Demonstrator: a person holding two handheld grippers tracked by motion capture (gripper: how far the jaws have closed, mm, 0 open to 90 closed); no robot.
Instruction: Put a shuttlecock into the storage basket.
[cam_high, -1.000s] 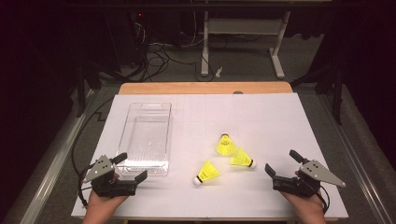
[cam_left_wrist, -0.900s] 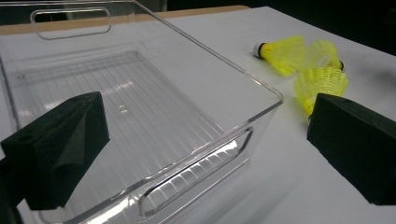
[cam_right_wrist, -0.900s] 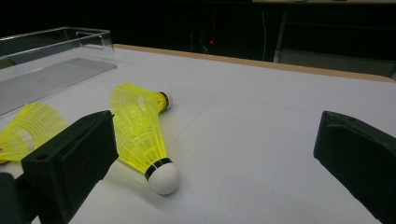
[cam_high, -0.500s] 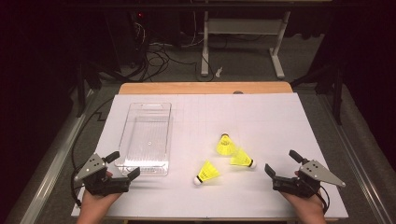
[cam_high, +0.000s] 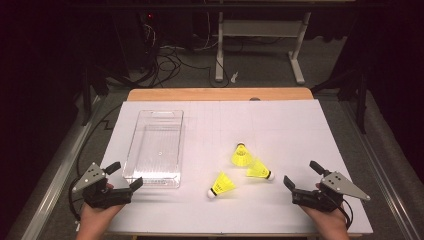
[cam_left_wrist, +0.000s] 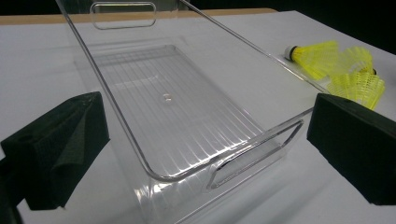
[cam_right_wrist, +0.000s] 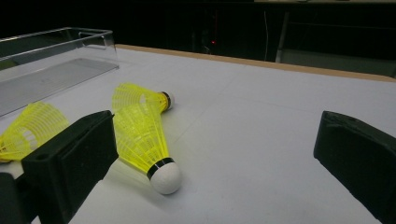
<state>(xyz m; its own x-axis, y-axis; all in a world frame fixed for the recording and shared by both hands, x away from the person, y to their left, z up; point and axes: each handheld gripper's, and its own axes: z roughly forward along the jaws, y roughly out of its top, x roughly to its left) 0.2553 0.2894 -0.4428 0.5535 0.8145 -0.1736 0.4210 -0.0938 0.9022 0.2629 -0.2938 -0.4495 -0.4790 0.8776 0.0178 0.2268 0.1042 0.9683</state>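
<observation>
left hand-held gripper (cam_high: 121, 176), open and empty, has shifted toward the lower left of the frame, off the clear tray (cam_high: 155, 175); shuttlecocks (cam_high: 244, 167) remain unpicked

A broad white paper sheet (cam_high: 300, 125) lies beneath the left gripper (cam_high: 125, 174) and the right gripper (cam_high: 300, 172), ending far ahead of them at a light wooden table edge (cam_high: 220, 94). Farther ahead, a white metal desk frame (cam_high: 218, 55) stands on a grey floor (cam_high: 260, 65), with tangled black cables (cam_high: 165, 55) ahead of the left gripper.

Three neon-yellow shuttlecocks (cam_high: 240, 156) with white tips, a clear ribbed bin (cam_high: 154, 148), a white table (cam_high: 280, 125), black jaws
</observation>
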